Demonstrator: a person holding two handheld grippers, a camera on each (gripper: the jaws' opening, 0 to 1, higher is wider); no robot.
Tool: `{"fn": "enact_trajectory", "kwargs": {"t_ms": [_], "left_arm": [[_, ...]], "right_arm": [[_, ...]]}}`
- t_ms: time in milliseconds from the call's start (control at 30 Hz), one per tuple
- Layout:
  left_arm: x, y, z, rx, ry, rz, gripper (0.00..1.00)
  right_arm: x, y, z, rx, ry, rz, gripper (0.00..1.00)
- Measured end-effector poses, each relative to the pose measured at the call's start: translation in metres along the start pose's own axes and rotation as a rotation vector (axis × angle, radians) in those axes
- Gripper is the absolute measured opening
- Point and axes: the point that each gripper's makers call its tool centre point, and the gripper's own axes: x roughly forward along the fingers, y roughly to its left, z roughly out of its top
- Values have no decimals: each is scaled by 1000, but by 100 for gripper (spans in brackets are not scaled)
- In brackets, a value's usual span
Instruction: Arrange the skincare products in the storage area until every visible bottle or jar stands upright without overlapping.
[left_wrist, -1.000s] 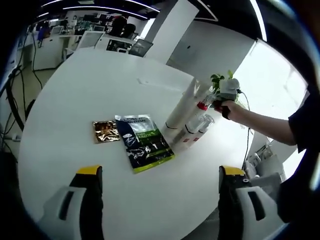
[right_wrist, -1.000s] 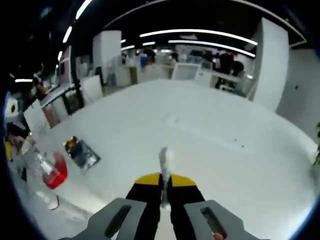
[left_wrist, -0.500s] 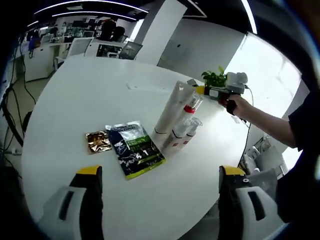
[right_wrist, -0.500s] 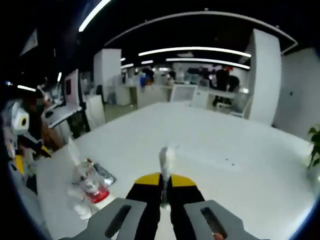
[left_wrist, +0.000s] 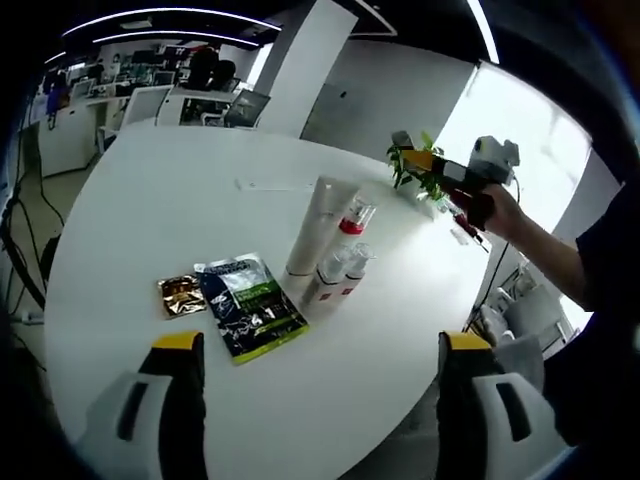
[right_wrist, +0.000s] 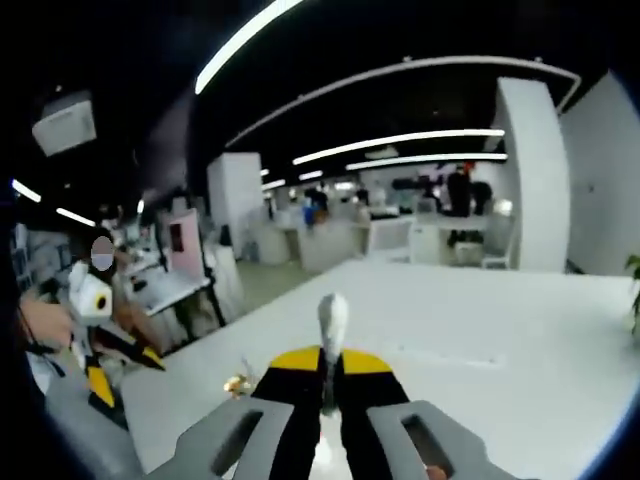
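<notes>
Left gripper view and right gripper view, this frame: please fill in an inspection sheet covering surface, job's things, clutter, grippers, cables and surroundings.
Surface: round white table, mostly bare.
Job's things: a tall white tube, a red-capped bottle and a clear-capped bottle lie side by side on the table, none upright. A small white item is pinched in the right gripper; its kind cannot be told.
Clutter: green-and-dark pouch lying flat, small gold sachet beside it.
Grippers: left gripper open, above the near table edge, holding nothing. Right gripper shut on the small white item, raised off the table.
Cables: dark cables hang past the table's far-left edge.
Surroundings: open office with desks, ceiling light strips, a potted plant.
</notes>
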Motion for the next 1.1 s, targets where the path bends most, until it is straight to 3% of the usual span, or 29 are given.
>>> {"fn": "enact_trajectory", "kwargs": {"t_ms": [67,167,633,933,1100], "left_arm": [[-1,-4,1,6,-1,-7,91],[-3,-8,3,14,-7,-13,91],[-20,-29,9,38,-51,-46,92],[-27,-38,6,49,-49,-59,89],[-31,-57,11,63,-64,-124,85]], "right_arm": [[-3,15,3,26,-10,41,0],[-6,36,1,-1,0,82,0],[-25,123,-21,16,38,265,0],[-37,136,-21,58,22,273,0],[-48,147,-28,49,35,279,0]]}}
